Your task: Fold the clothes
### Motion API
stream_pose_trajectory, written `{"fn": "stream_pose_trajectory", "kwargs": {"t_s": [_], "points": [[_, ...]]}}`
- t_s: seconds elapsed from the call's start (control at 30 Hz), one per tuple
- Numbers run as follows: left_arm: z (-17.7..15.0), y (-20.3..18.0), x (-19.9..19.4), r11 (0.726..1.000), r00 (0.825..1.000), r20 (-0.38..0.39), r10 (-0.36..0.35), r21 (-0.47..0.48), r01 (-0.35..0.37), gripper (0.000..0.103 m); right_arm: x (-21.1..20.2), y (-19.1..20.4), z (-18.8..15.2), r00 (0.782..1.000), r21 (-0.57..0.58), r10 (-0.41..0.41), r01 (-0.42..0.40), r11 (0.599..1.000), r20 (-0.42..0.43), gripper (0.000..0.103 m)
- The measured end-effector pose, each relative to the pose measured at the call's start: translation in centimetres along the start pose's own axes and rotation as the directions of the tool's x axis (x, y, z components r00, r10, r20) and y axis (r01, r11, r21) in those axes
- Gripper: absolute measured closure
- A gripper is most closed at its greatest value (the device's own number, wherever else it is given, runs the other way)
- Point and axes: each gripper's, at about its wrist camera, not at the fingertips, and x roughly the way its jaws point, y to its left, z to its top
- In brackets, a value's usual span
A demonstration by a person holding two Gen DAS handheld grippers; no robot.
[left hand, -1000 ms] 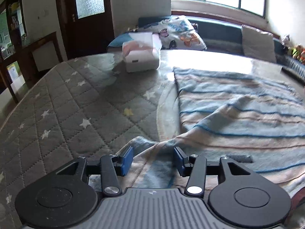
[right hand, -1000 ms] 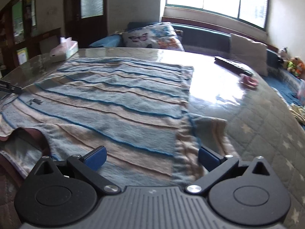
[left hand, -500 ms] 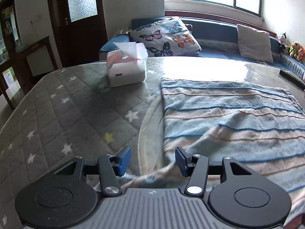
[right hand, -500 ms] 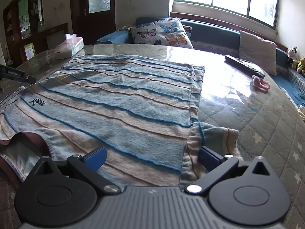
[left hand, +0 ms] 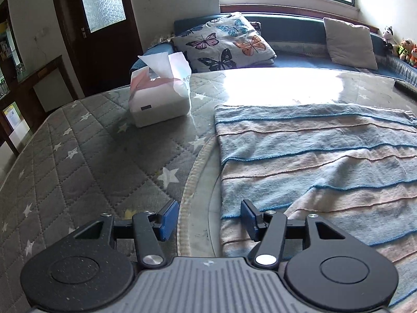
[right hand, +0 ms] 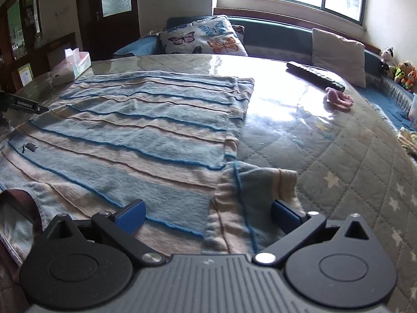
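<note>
Left gripper slid off striped garment; both grippers' fingers released; tissue box perhaps full.

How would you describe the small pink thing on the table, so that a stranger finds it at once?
Start at the round glass-topped table over a grey star quilt. On its far right side, past the striped shirt, lies a long black remote control. The pink thing lies just in front of the remote's near end: small, soft, crumpled, the only pink item there.

Home living room, cushioned window bench, butterfly pillow
</note>
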Motion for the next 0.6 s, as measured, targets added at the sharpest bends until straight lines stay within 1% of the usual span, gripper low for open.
{"fn": "stream_pose_trajectory", "kwargs": {"t_s": [0.13, 0.3, 0.53, 0.6], "points": [[-1.1, -0.3, -2.0, 1.0, 1.0, 0.015, -0.023, 0.013, 0.023, 0.044, -0.9, 0.6, -0.2, 1.0, -0.021, 0.009, -0.009, 1.0, 0.006, 0.0], [-3.8, -1.6, -5.9, 0.994, 0.995, 0.046, -0.085, 0.07, 0.081, 0.036, -2.2, 2.8, -1.0, 0.999, -0.076, 0.029, -0.028, 0.997, 0.013, 0.0], [-8.8, -4.3, -10.6, 0.969, 0.979, 0.054, -0.194, 0.165, 0.183, 0.035, -4.2, 6.7, -2.3, 0.995, -0.187, 0.097, -0.093, 0.978, 0.017, 0.0], [-10.2, -5.2, -11.8, 0.961, 0.976, 0.067, -0.208, 0.198, 0.192, 0.034, -4.6, 7.4, -2.7, 0.994, -0.211, 0.108, -0.103, 0.972, 0.014, 0.0]]}}
